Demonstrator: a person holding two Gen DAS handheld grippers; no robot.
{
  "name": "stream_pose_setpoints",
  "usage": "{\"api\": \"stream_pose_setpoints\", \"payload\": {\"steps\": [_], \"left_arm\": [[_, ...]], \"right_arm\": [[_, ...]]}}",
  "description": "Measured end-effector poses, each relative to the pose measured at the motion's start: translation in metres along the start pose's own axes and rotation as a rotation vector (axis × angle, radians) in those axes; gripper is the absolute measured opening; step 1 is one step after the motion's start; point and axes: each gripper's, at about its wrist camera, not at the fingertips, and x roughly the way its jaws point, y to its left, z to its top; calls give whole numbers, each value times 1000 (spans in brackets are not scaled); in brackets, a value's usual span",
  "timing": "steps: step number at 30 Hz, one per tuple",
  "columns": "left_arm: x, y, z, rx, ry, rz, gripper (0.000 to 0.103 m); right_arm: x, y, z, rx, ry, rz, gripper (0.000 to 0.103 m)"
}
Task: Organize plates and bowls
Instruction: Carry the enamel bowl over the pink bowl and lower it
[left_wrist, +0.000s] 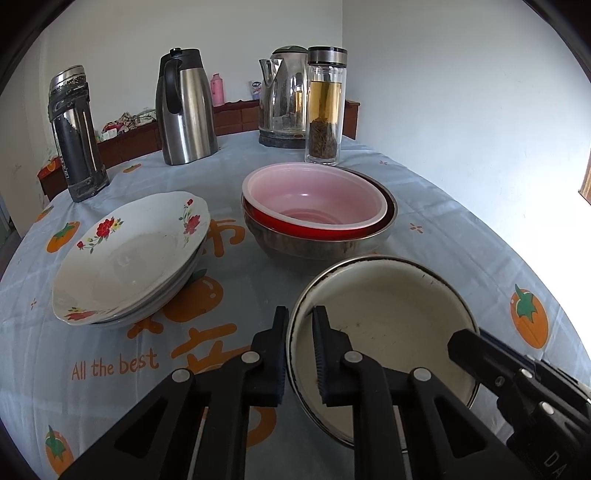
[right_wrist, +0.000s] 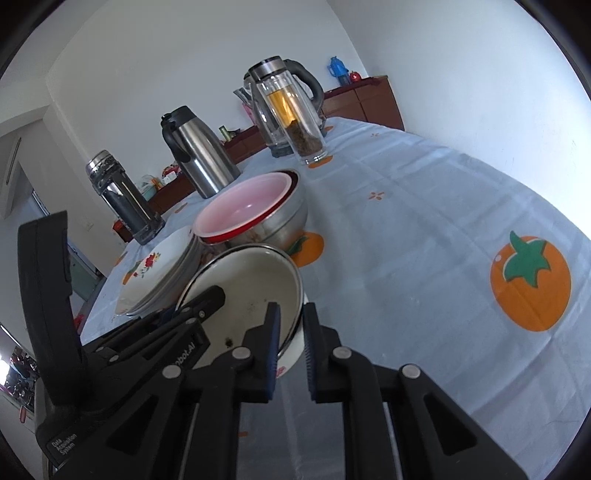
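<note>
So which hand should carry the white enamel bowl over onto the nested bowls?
Probably both together. The left gripper pinches the white enamel bowl at its left rim and the right gripper at its right rim. If only one, the right: the pink bowl stack sits straight ahead of it.

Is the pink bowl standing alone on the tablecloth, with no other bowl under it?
No. In the left wrist view the pink bowl sits nested inside a red bowl, which itself rests in a metal bowl.

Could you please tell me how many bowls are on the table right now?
3 visible: a cream enamel bowl nearest, gripped by both grippers; a pink bowl nested in a steel bowl behind it. Others may be hidden in that nest.
</note>
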Motion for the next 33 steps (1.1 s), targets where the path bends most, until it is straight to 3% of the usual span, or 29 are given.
{"api": "stream_pose_setpoints", "payload": {"steps": [10, 20, 33], "left_arm": [[-24, 2, 12, -10, -61, 4, 15], [-42, 10, 57, -22, -155, 19, 15], [-7, 26, 103, -61, -174, 24, 15]], "right_arm": [[-19, 14, 22, -34, -63, 33, 12], [-26, 34, 59, -57, -149, 75, 12], [13, 39, 92, -46, -172, 70, 12]]}}
